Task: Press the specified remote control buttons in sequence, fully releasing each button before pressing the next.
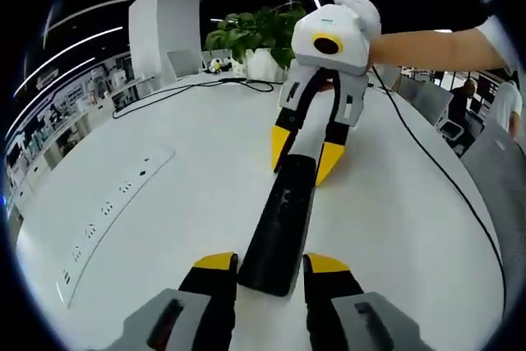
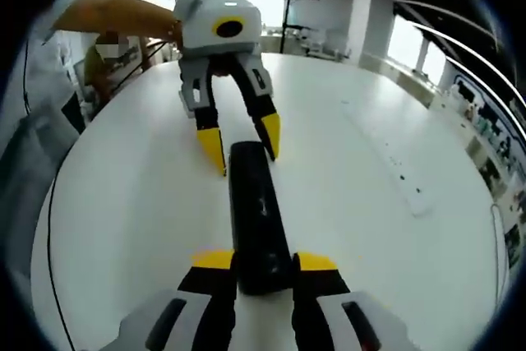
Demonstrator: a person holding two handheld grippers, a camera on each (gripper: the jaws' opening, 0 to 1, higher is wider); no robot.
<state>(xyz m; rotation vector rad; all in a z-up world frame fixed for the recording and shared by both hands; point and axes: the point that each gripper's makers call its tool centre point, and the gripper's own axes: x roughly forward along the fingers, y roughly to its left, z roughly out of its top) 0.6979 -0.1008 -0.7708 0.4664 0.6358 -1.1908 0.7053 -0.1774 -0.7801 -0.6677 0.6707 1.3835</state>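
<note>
remote (image 1: 279, 223): long black bar lying flat mid-table (image 1: 164, 228), one end between each gripper's jaws
left gripper (image 1: 271, 265): jaws narrow, hugging the near end, can't tell if they're touching
right gripper (image 2: 265, 263): same deal at the opposite end
handling: probably light, stiff, slick plastic; pinch the long sides, keep buttons clear

Occlusions / unreadables

Remote control (image 1: 279, 223) buttons too small to read; its near end sits hidden between the jaws at bottom centre. People at right edge (image 1: 493, 104) cut off, blurred.
</note>
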